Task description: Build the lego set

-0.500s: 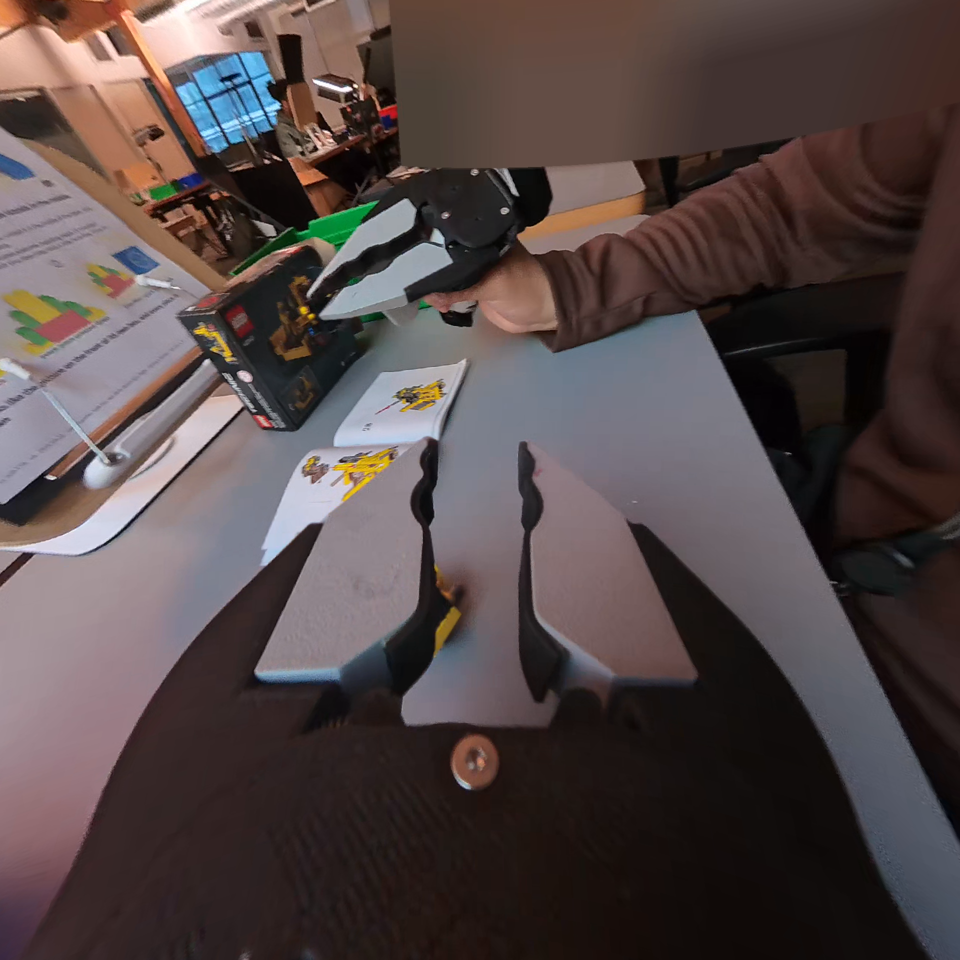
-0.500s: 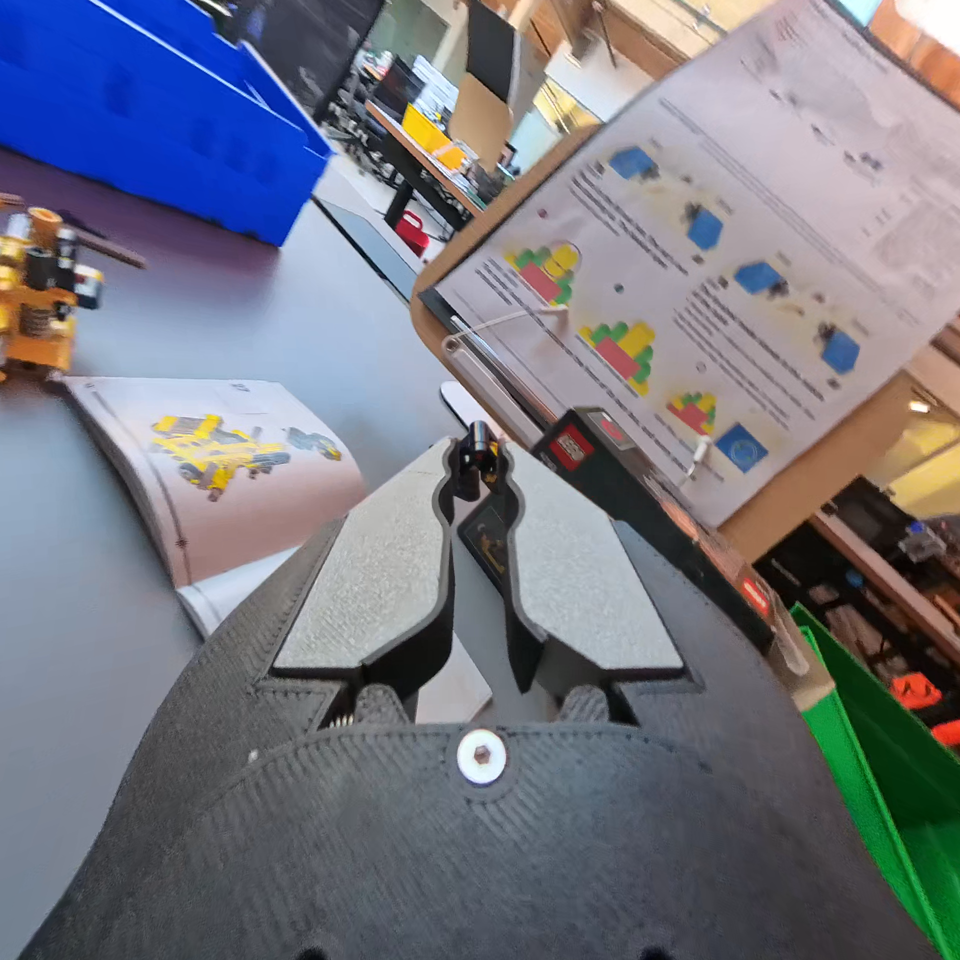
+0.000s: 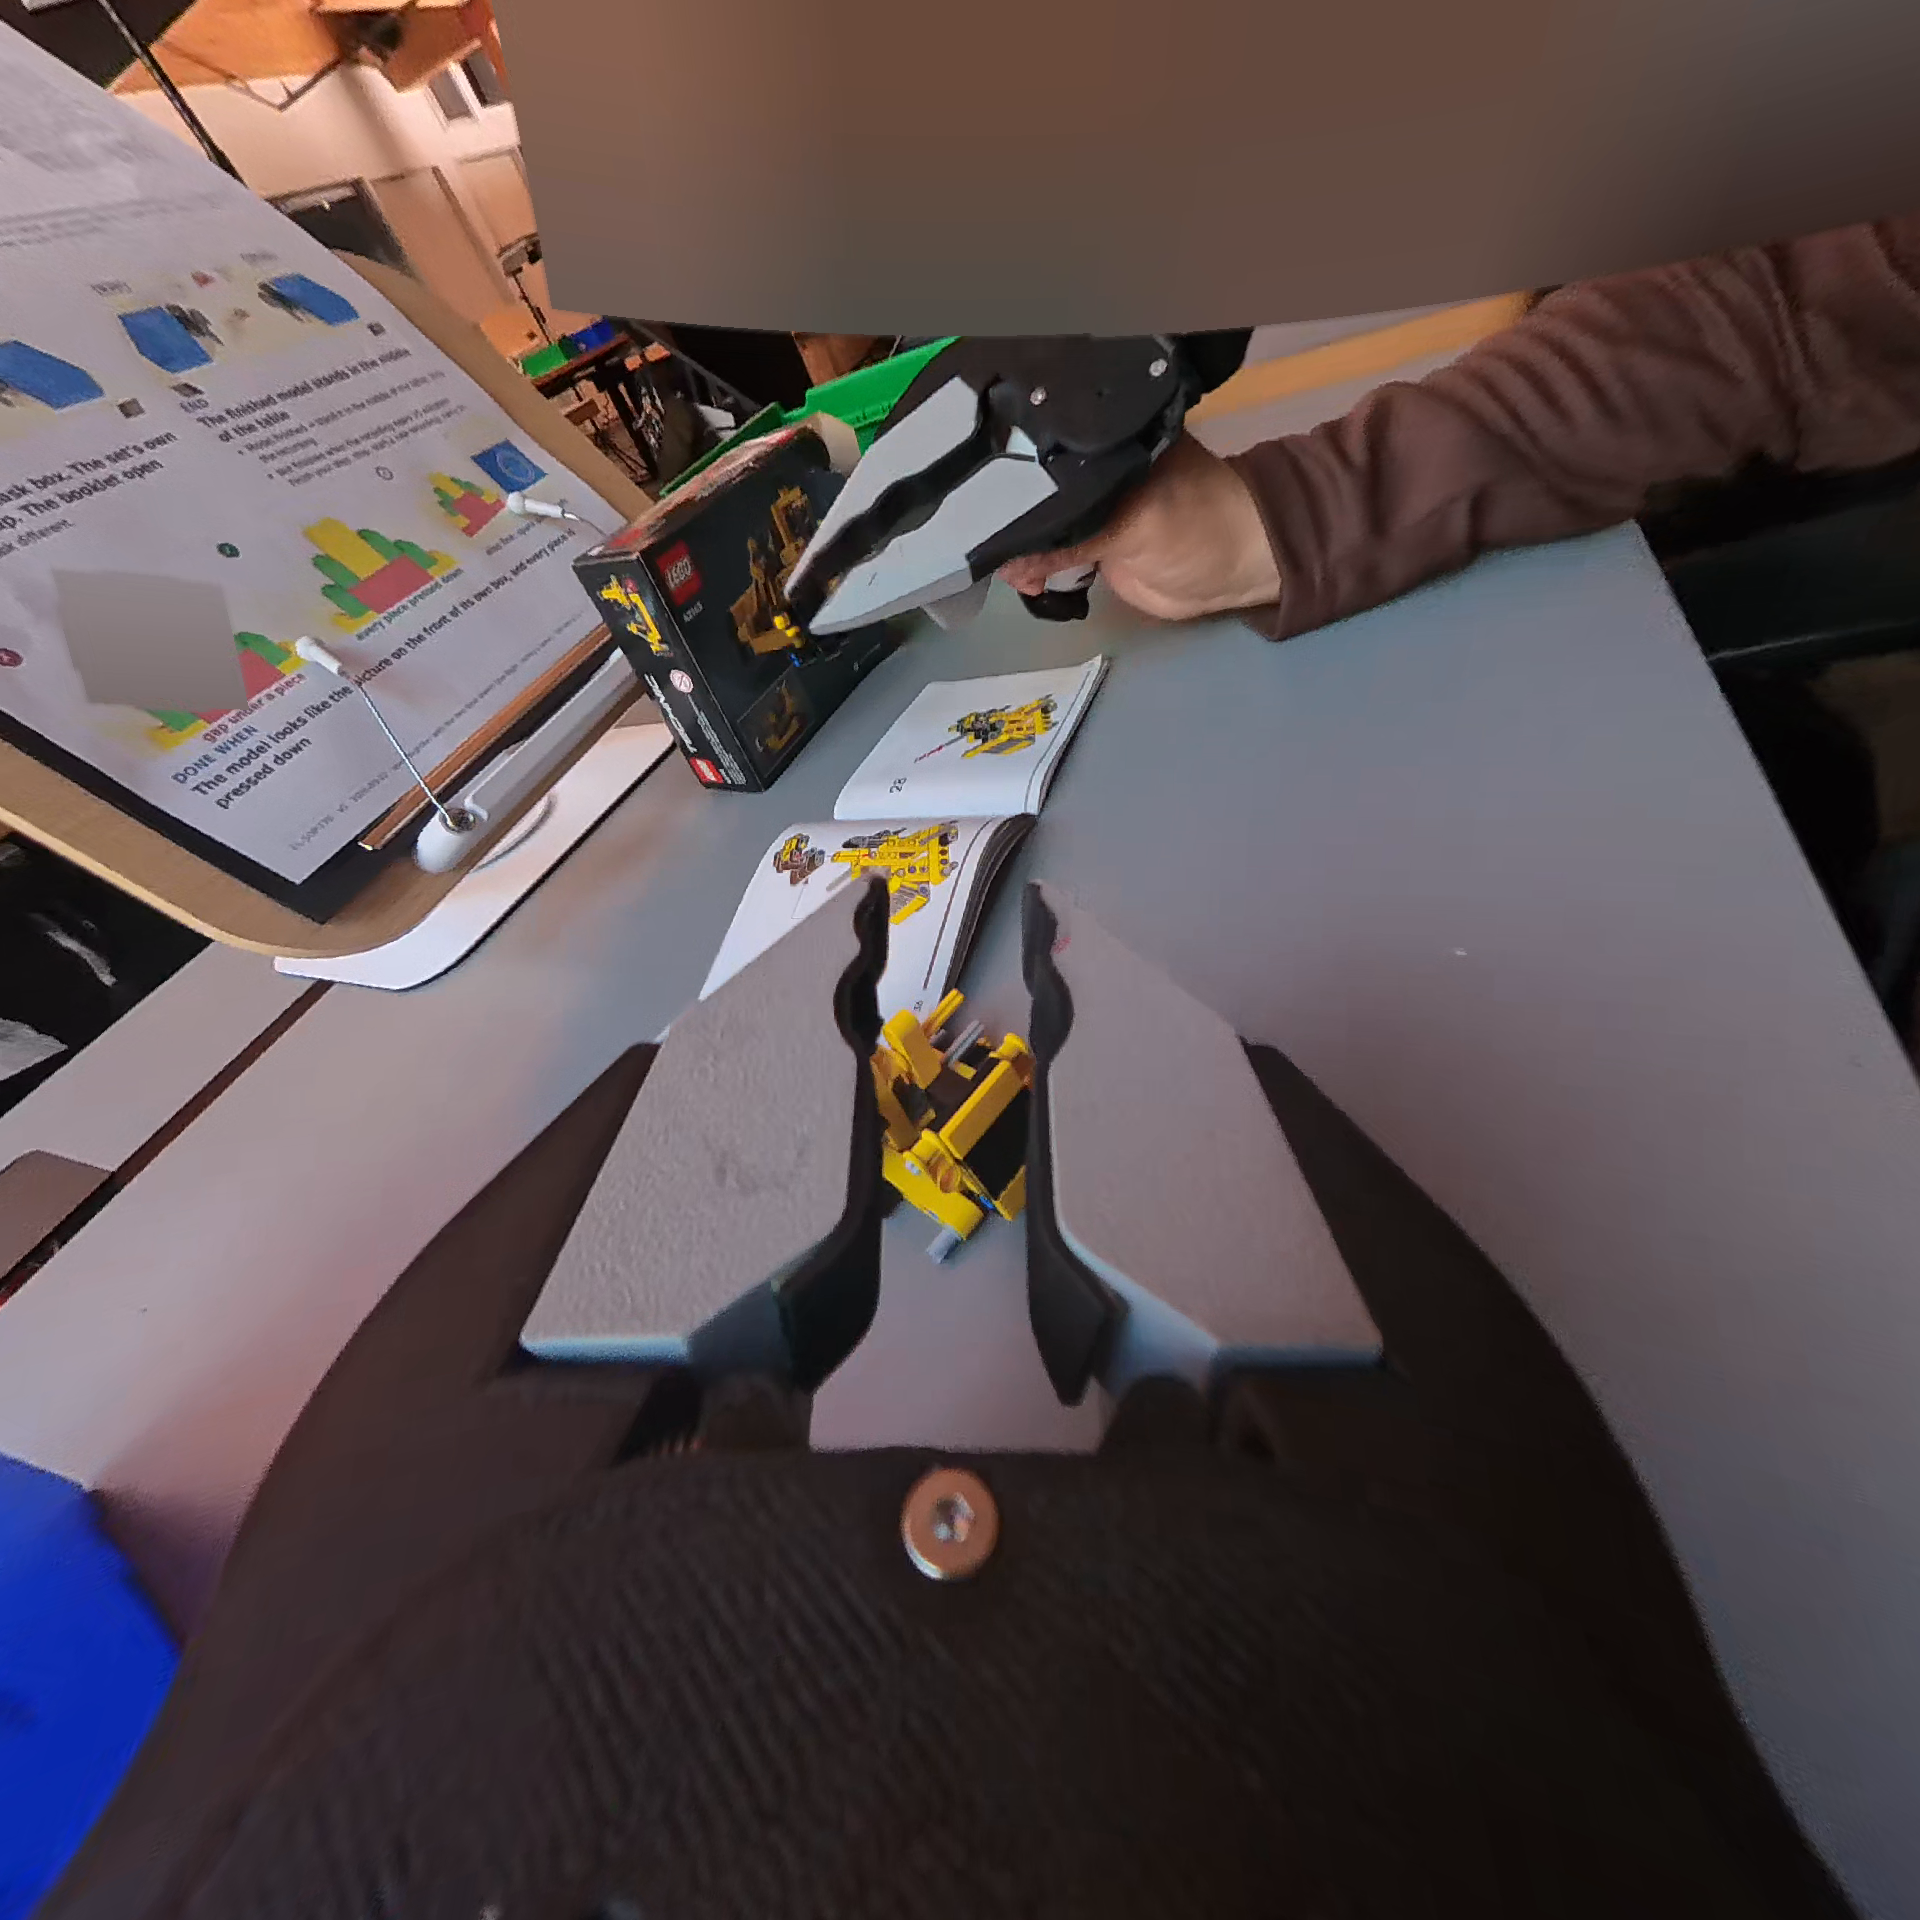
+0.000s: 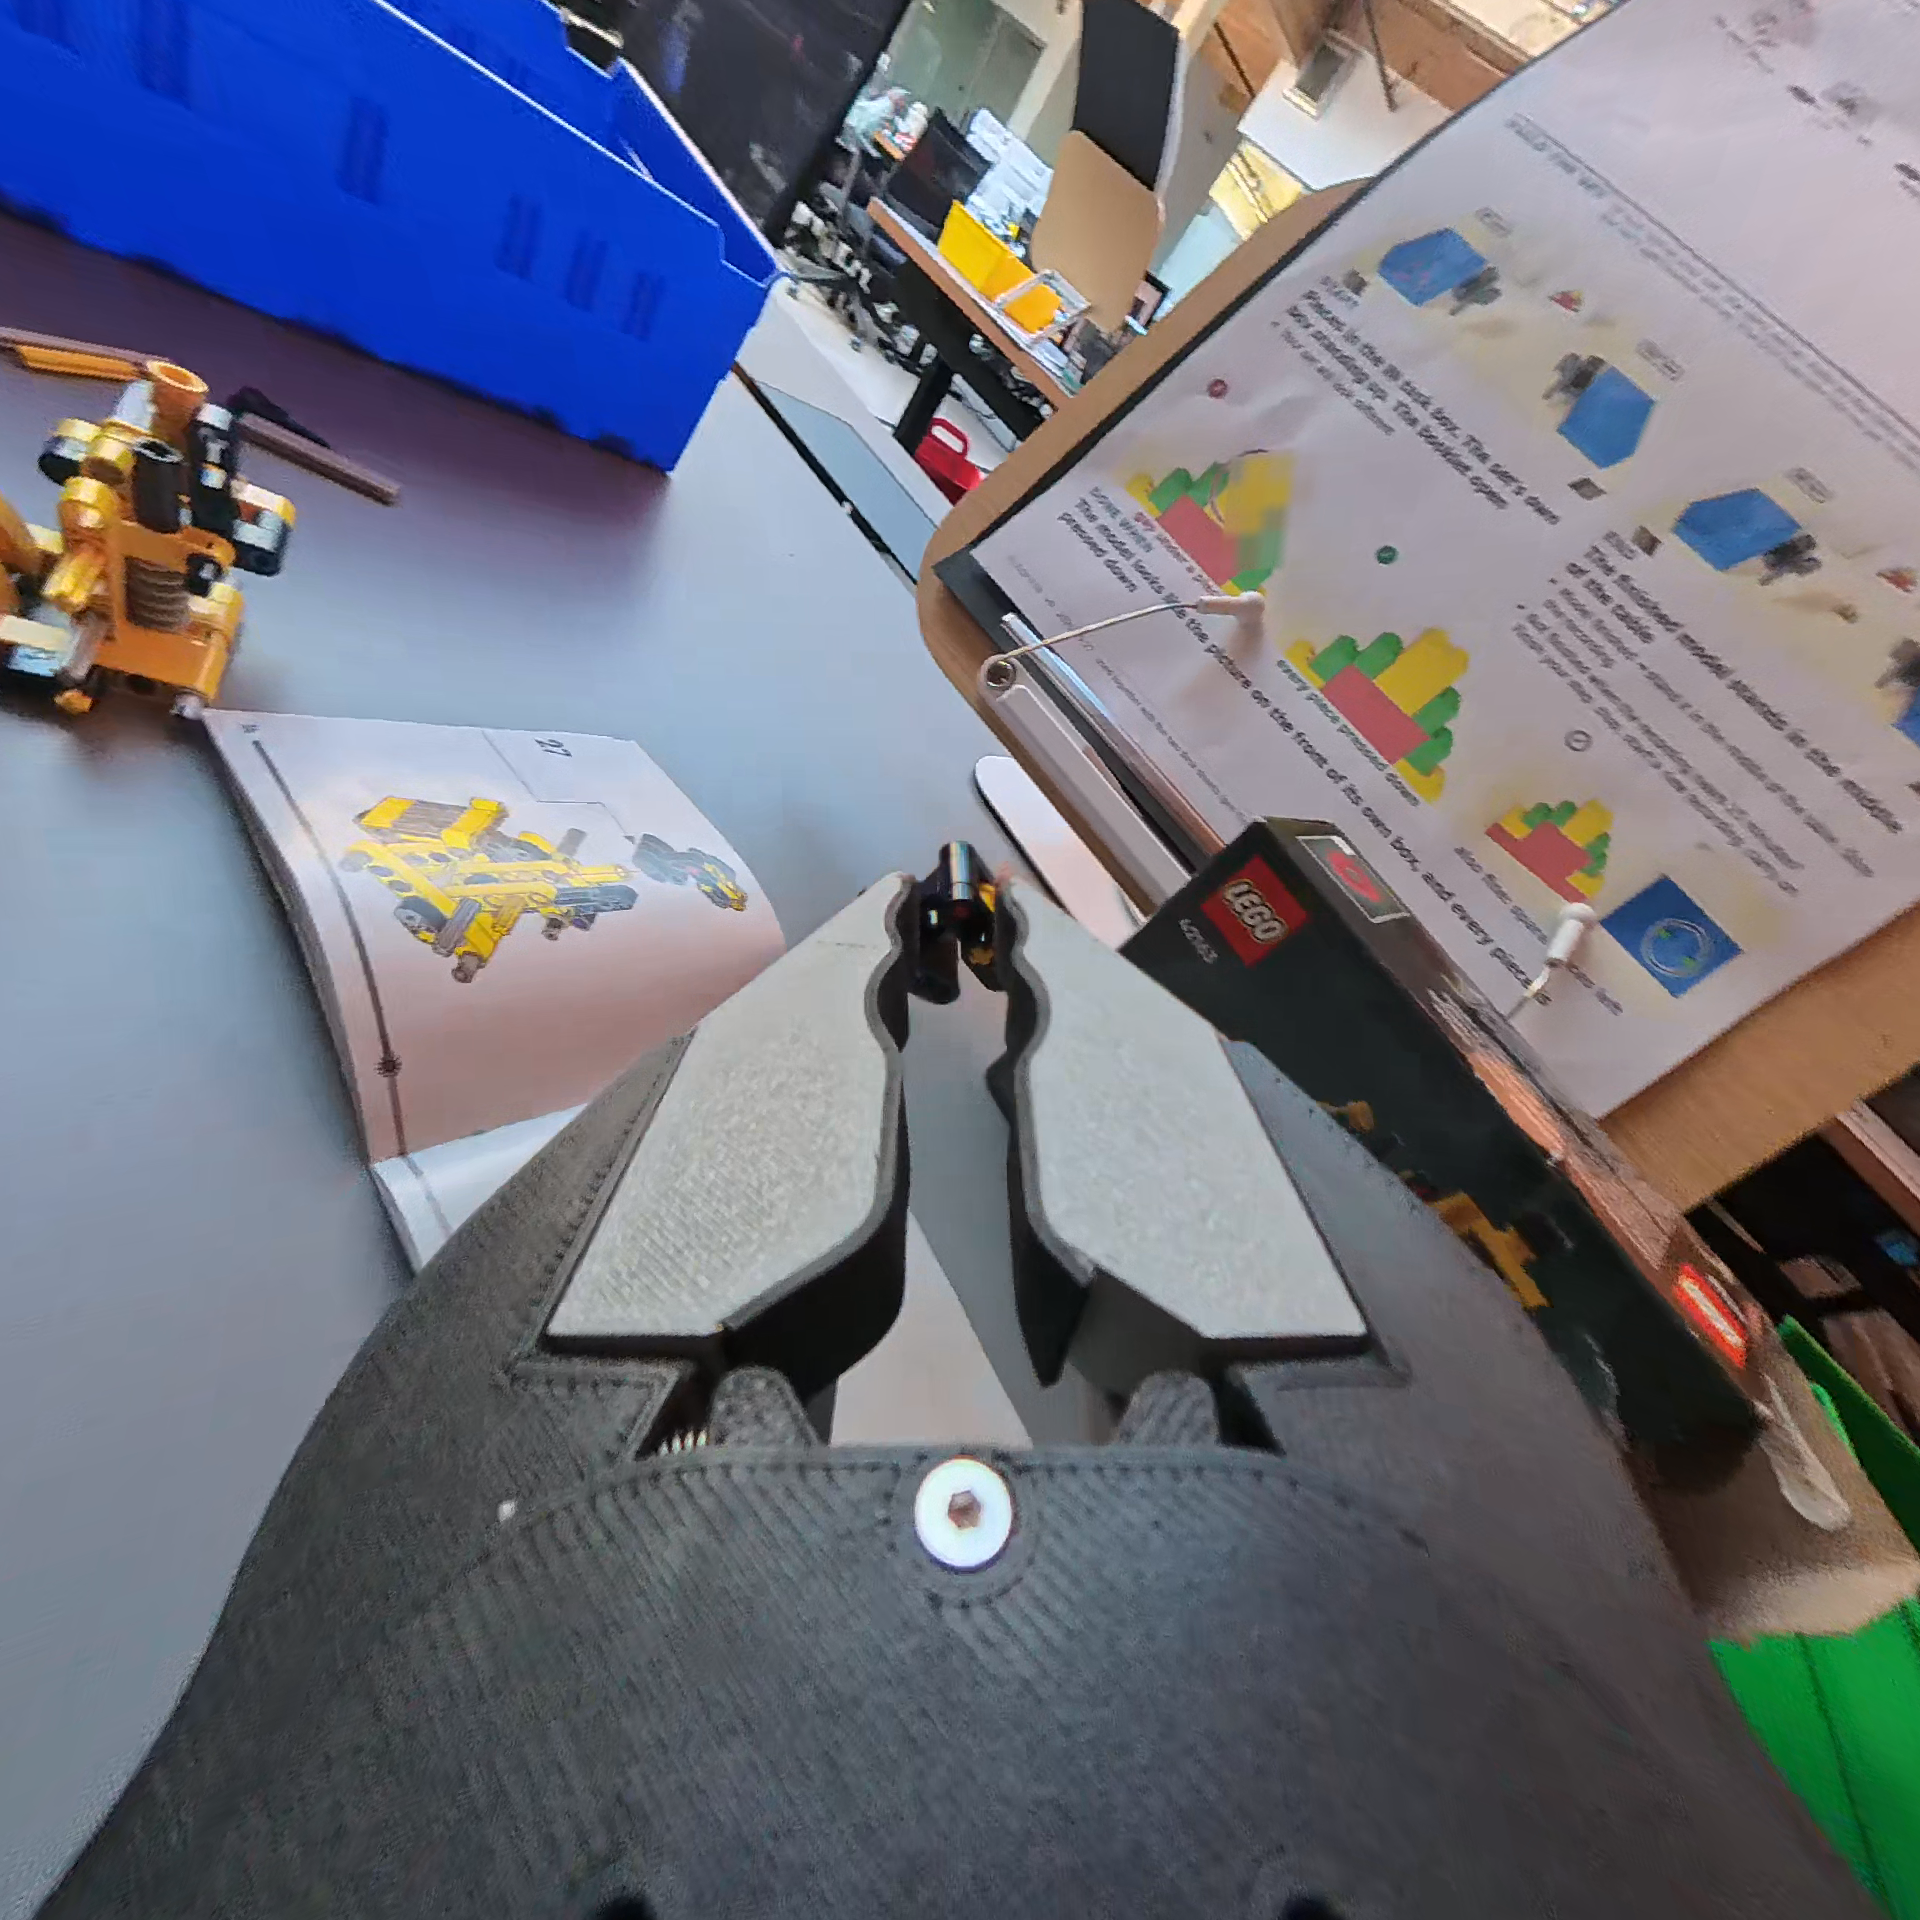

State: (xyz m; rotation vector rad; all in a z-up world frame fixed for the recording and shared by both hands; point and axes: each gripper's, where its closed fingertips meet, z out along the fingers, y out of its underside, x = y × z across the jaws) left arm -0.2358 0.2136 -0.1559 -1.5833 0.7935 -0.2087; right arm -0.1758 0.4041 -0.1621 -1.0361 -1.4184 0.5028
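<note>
Between the spread fingers of the left gripper (image 3: 951,935), on the grey table (image 3: 1351,935), the yellow model (image 3: 951,1117) was seen resting, ungripped, its near end just short of the instruction booklet (image 3: 966,743). Its long axis was laid roughly along the fingers, slightly skewed, with its thin prongs pointed toward the booklet. On the far side of the booklet from the model, the right gripper (image 4: 951,914) was held aloft in a person's hand (image 3: 1164,551), its fingers closed on a small black piece (image 4: 948,914) at the tips. Just beyond the booklet the black set box (image 3: 727,623) was stood upright; its contents could not be made out. A blue bin (image 4: 416,208) was set behind the model, and a green bin (image 3: 831,400) behind the box, their interiors hidden.
</note>
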